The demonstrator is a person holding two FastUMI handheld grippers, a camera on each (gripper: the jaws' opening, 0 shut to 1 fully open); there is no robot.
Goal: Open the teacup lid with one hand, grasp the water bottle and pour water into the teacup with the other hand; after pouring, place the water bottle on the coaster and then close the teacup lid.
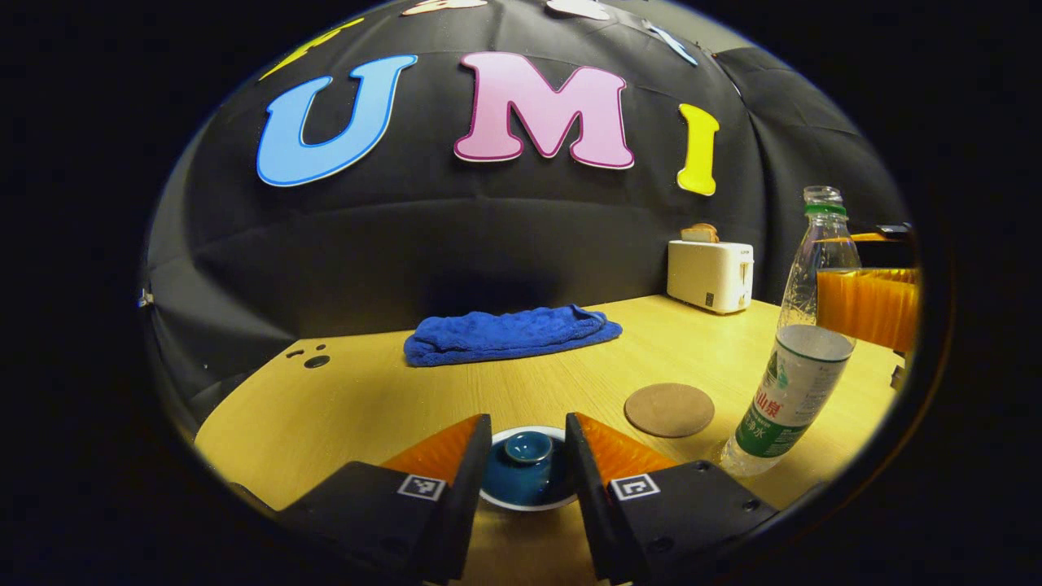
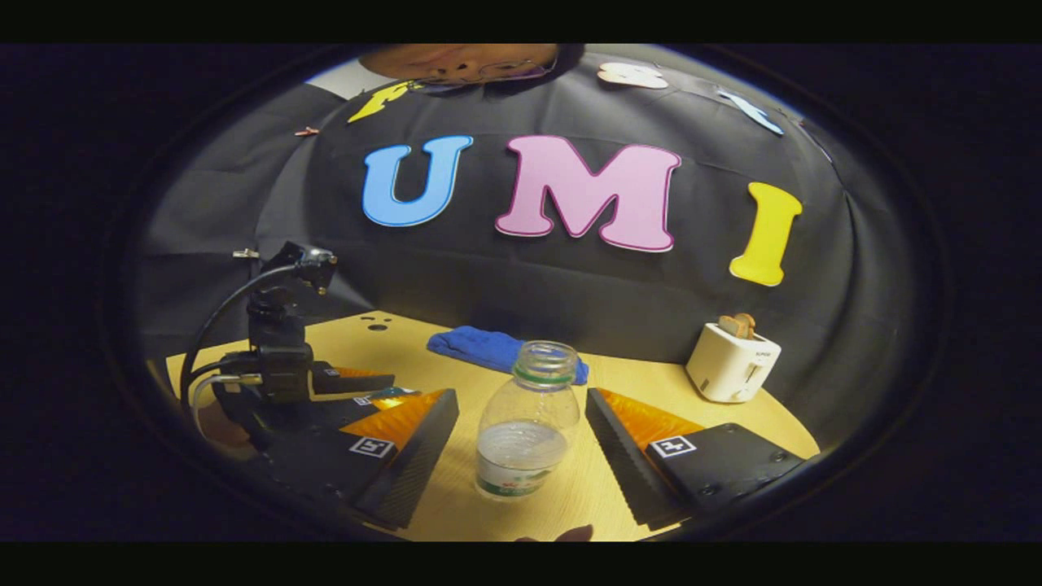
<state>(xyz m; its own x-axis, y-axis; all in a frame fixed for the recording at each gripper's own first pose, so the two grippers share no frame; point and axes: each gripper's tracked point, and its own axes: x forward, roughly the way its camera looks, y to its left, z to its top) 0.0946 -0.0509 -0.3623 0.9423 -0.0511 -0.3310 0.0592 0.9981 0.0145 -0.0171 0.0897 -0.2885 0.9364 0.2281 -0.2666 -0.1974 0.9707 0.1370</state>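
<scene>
We find the teacup lid (image 1: 527, 468) seated on its cup at the tabletop's (image 1: 358, 407) near edge, between our left tongs (image 1: 529, 456) — parted, flanking it, not pressing, apparently lined up to lift. The uncapped water bottle (image 2: 527, 423) stands upright between our right tongs (image 2: 521, 456) — wide open, untouched. The coaster (image 1: 669, 409) waits just beside.

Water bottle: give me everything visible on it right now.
The water bottle is clear plastic, uncapped, with a green neck ring and a white-and-green label. It is part full and stands upright on the wooden table, beside the round coaster, not on it. The right gripper is open around it; neither finger touches it.
</scene>
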